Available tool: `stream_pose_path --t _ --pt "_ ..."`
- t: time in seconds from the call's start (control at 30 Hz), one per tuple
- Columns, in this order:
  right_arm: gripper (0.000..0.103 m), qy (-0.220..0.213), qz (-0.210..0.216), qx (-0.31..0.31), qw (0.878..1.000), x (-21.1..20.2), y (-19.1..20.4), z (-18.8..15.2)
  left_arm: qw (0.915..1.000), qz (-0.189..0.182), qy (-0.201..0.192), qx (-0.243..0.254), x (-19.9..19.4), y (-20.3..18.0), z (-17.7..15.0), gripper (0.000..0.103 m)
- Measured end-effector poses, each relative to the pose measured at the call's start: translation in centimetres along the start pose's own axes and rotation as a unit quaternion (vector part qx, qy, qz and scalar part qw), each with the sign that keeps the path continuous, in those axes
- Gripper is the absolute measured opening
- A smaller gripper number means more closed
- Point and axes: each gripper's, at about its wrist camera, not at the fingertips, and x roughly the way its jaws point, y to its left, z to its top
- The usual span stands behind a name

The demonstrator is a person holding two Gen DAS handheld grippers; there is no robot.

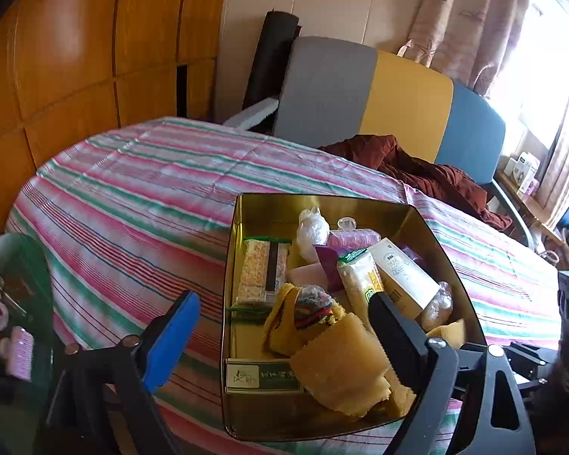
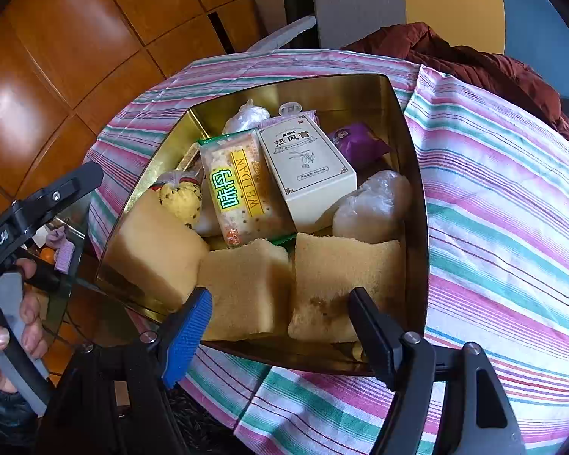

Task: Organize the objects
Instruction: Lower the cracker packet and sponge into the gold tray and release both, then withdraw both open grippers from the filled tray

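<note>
Although the gold-coloured rectangular metal tin (image 2: 413, 174) already holds most of the things to be organized, it sits on the striped pink, green and white bedcover (image 2: 512, 227), not on a bench, with its near edge close to the bed's edge. Inside, three tan sponge blocks (image 2: 246, 288) fill the near end side by side, probably packed there because they are the bulkiest pieces. Behind them lie a clear cracker packet printed with yellow and green lettering (image 2: 239, 189) and a white cardboard box with dark printing (image 2: 311, 167), both laid flat and leaning on each other. A purple wrapped sweet (image 2: 356, 144) and several lumps in clear plastic wrap (image 2: 371, 208) occupy the far and right parts.

The right gripper (image 2: 280, 326) hangs just over the near rim, its jaws released with nothing between them; they straddle the gap above the middle and right sponges. The left gripper (image 1: 280, 337) is also spread wide and empty, one blue-padded jaw outside the tin's left wall, the other over the near sponge.

To the left, a dark glass-topped side table (image 1: 38, 265) carries a pink hair roller (image 1: 21, 352), seemingly one of the items left to gather.
</note>
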Motion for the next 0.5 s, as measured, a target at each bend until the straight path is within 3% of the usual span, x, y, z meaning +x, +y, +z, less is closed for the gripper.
stream_pose_path --t 0.1,0.5 --pt "0.078 -0.008 -0.009 -0.001 1.0 -0.4 0.1 -0.1 0.9998 0.009 -0.015 0.009 -0.9 -0.6 -0.1 0.102" --pt "0.084 -0.086 -0.094 -0.007 0.992 -3.7 1.6 -0.4 0.9984 0.035 -0.034 0.029 -3.0 -2.0 -0.7 0.103"
